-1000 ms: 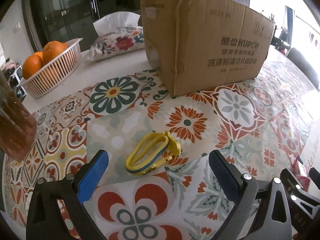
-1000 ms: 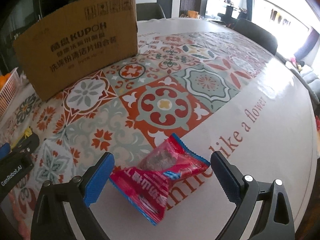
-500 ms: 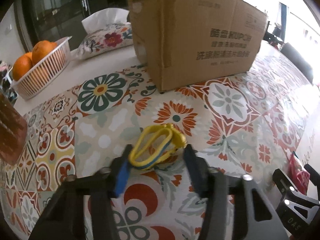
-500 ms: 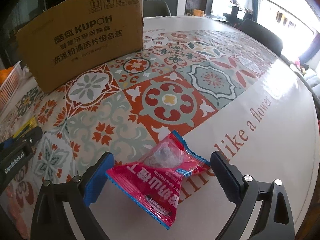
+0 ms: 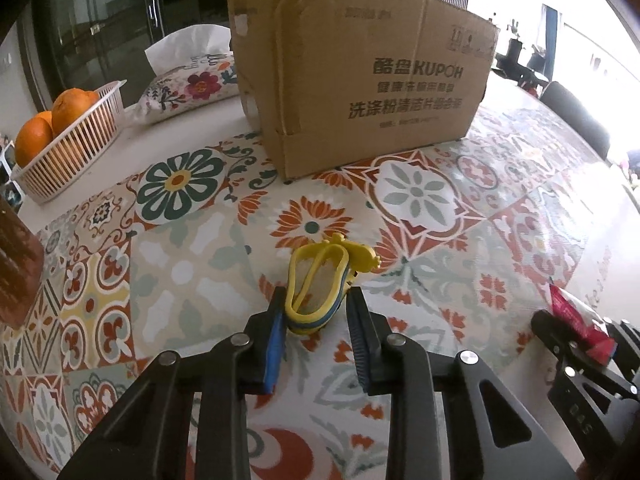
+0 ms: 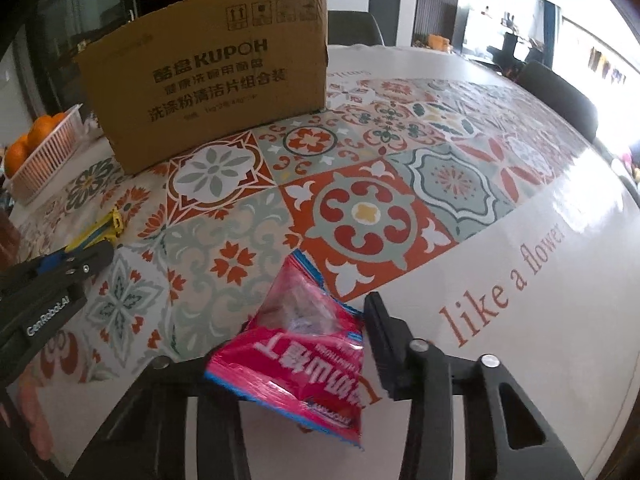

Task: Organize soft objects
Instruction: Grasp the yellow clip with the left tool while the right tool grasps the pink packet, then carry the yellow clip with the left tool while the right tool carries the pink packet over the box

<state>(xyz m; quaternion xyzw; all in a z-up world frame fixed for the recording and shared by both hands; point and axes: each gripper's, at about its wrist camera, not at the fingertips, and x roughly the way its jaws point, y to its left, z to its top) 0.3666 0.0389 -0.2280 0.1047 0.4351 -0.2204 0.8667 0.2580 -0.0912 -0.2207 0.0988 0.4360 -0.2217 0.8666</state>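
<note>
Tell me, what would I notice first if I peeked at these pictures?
Probably the big cardboard box standing at the back of the bright flower-patterned table. Then the two grabbers in front, whose jaws have just been closing: the left gripper pinches a floppy yellow toy, and the right gripper squeezes a shiny pink snack packet. Off to the left sits a basket of oranges.

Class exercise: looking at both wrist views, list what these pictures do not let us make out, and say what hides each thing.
- Inside of the cardboard box: both views, its own walls hide it.
- Left pad of the right tongs: right wrist view, the red snack packet covers it.
- Brown object: left wrist view, cut by the left edge.
- Box's small print: blurred.
</note>
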